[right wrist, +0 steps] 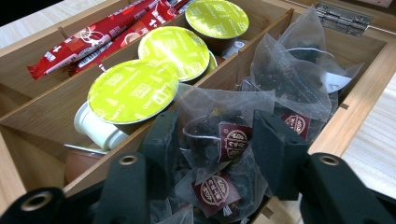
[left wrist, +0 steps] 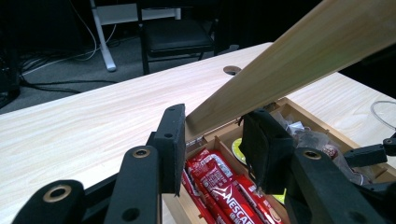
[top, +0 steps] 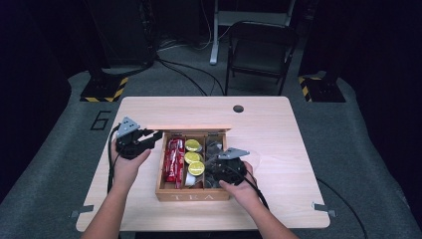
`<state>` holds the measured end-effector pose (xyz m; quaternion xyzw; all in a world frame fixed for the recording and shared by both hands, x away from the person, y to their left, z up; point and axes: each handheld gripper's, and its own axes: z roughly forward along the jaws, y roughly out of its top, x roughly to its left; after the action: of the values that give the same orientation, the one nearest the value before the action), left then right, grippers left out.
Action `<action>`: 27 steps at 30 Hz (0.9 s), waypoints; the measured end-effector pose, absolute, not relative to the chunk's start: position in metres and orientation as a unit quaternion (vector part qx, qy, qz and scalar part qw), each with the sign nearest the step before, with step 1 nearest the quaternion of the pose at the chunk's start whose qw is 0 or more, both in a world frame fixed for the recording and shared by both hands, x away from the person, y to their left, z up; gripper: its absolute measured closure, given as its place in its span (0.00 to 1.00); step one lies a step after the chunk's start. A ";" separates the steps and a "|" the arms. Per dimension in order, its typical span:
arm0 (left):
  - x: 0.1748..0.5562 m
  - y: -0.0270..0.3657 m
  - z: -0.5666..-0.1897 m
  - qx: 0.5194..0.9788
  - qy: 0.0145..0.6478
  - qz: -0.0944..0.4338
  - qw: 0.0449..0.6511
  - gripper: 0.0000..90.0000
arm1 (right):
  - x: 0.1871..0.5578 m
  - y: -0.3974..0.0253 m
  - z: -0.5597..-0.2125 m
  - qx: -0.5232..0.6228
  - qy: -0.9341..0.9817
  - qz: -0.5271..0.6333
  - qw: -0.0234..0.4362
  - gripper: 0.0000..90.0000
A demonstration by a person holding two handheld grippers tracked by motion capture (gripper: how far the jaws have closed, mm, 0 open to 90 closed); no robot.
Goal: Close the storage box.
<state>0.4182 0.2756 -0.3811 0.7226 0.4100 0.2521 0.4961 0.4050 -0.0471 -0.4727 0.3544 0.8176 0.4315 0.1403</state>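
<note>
A wooden tea box [top: 194,196] stands on the table with its lid [top: 199,127] raised. My left gripper [top: 158,135] is at the lid's left corner; in the left gripper view its jaws [left wrist: 212,126] are shut on the edge of the lid [left wrist: 299,51]. Red sachets [top: 174,159] fill the left compartment, green-topped capsules [top: 194,158] the middle one, and clear tea bags [top: 214,148] the right one. My right gripper [top: 217,163] reaches down into the right compartment, open [right wrist: 215,140], with one tea bag [right wrist: 219,135] between its jaws.
The box sits near the table's [top: 278,129] front middle. A cable hole [top: 238,108] lies at the far edge. A black folding chair [top: 259,50] stands beyond the table. A thin white cable [left wrist: 380,112] loops on the table right of the box.
</note>
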 end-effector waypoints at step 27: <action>0.418 0.276 -0.381 0.725 0.408 0.251 0.495 0.67 | 0.406 -0.055 -0.467 0.376 0.807 0.433 0.142 1.00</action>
<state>0.4178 0.2758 -0.3812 0.7247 0.4078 0.2510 0.4954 0.4062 -0.0547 -0.4675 0.3761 0.8069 0.4327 0.1422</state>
